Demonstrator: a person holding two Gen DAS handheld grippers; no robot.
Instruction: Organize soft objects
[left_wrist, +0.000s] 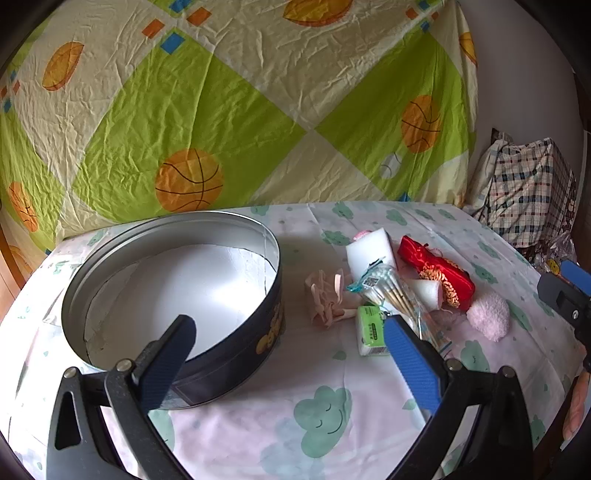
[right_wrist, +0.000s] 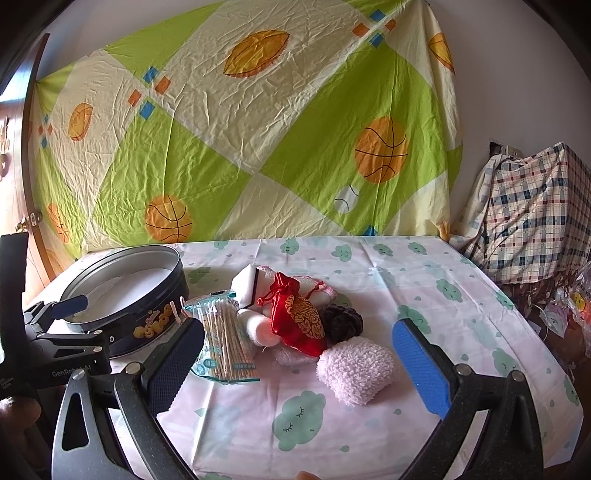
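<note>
Both grippers are spread wide and grasp nothing — the left gripper (left_wrist: 291, 354) over the round tin (left_wrist: 110, 254), the right gripper (right_wrist: 299, 354) with the pink fluffy cloth (right_wrist: 356, 369) at its 1 o'clock.

Left tongs (left_wrist: 290, 354) spread wide and empty, right tongs (right_wrist: 301, 363) likewise, both level

Soft daylight, glare inside the tin (left_wrist: 207, 280), fisheye-bent dark corners, sharp focus
</note>
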